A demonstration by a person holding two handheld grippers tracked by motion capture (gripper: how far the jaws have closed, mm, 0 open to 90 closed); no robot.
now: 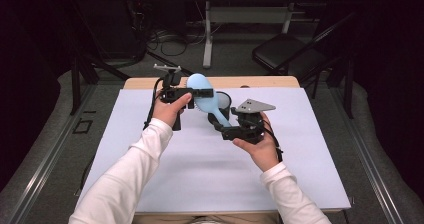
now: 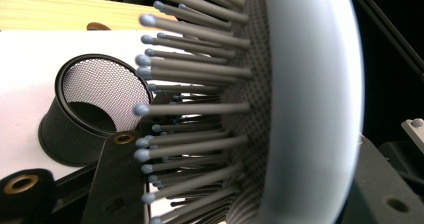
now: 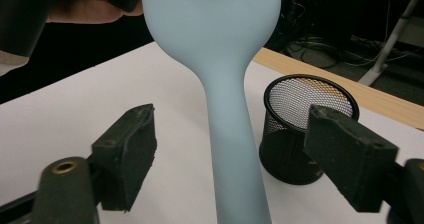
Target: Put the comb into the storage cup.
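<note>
Two tongs on one hairbrush (image 1: 206, 100), held above worktop (image 1: 200, 174). Your left tongs (image 1: 192, 93) clamped on brush head, bristles facing mesh cup (image 2: 90, 109). Your right tongs (image 1: 226, 130) parted wide; pads stand clear either side of handle (image 3: 232, 149), no contact. Brush long axis runs from left tongs down toward right tongs. Mesh cup just beyond brush, upright on worktop. Left hand carries brush alone; likely move to cup falls to it.
</note>
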